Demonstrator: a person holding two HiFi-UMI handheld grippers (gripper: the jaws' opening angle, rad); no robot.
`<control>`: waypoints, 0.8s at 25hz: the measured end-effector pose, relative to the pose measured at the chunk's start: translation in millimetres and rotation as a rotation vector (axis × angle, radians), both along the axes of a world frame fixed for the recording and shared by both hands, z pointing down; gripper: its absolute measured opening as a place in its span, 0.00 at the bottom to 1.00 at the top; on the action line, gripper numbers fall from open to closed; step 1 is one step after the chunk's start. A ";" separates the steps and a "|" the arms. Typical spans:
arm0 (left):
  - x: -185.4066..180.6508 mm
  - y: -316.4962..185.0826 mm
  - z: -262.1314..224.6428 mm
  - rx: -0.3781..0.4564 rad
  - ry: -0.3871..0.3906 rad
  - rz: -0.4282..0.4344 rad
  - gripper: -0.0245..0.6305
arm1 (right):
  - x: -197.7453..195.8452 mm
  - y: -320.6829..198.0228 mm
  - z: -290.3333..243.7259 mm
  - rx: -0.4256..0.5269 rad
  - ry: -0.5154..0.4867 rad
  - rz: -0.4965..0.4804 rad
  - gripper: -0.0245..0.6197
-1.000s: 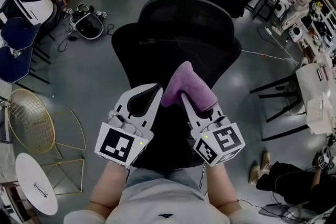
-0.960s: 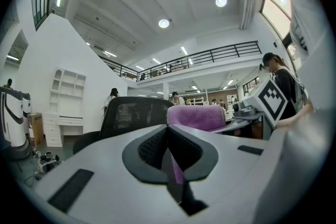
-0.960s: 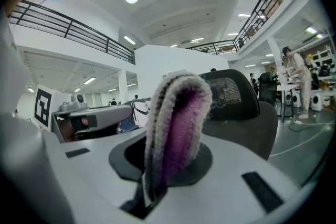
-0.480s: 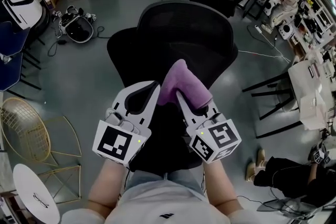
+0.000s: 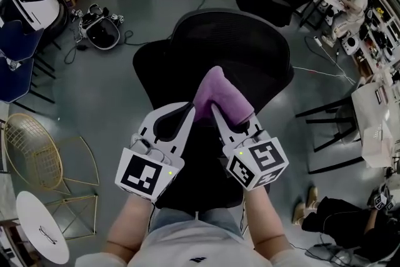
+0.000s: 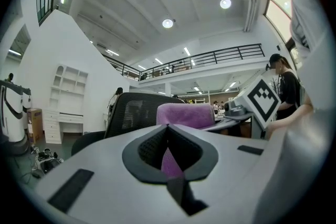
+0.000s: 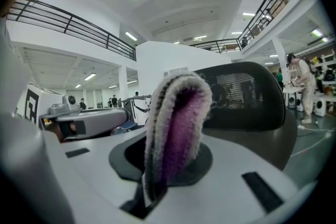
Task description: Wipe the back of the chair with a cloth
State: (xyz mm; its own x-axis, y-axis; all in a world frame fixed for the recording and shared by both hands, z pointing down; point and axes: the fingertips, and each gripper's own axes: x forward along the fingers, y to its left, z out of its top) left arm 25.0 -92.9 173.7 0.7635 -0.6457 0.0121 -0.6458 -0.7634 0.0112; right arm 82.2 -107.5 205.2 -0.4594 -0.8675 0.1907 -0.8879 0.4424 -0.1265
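Right gripper view: my right claw (image 5: 214, 109) pinches the purple cloth (image 7: 176, 123); left claw (image 6: 168, 128) closed, empty. Best press its fold flat on the chair back (image 7: 247, 92).

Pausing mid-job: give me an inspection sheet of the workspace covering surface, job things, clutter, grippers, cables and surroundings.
Surface: grey floor, no spill seen.
Job's things: black mesh chair upright ahead; purple cloth folded, raised near its back, contact unclear.
Clutter: gear heap on the floor, left of the chair.
Grippers: right gripper shut on the cloth; left gripper shut beside it, no grip evident.
Cables: thin cable across the floor, right of the chair.
Surroundings: wire chair, round table, seated person at a desk.
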 end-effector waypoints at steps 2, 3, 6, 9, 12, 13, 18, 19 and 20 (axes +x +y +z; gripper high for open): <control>-3.3 -4.4 1.2 -0.003 -0.001 -0.004 0.06 | -3.8 -11.1 -1.2 0.001 0.004 -0.004 0.12; -4.7 -6.3 2.1 -0.004 -0.001 -0.006 0.06 | -5.1 -16.6 -1.9 0.002 0.006 -0.005 0.12; -10.7 -11.1 4.8 -0.008 -0.001 -0.016 0.06 | -9.7 -32.5 -4.4 0.010 0.019 -0.003 0.12; -22.4 -16.4 6.4 -0.016 0.002 -0.031 0.06 | -18.7 -49.5 -10.9 0.023 0.034 -0.002 0.12; -31.0 -21.9 9.7 -0.026 0.000 -0.045 0.06 | -25.5 -67.0 -23.0 0.046 0.032 -0.003 0.12; -33.3 -23.5 11.1 -0.029 0.000 -0.048 0.06 | -27.4 -72.4 -28.2 0.056 0.032 -0.003 0.12; -47.4 -29.5 14.1 -0.040 0.006 -0.060 0.06 | -41.6 -96.4 -56.0 0.097 0.055 -0.002 0.12; -49.6 -30.7 14.3 -0.041 0.007 -0.061 0.06 | -43.4 -100.8 -61.3 0.103 0.062 0.001 0.12; -51.4 -31.8 14.7 -0.043 0.008 -0.061 0.06 | -44.4 -105.2 -66.0 0.106 0.069 0.006 0.12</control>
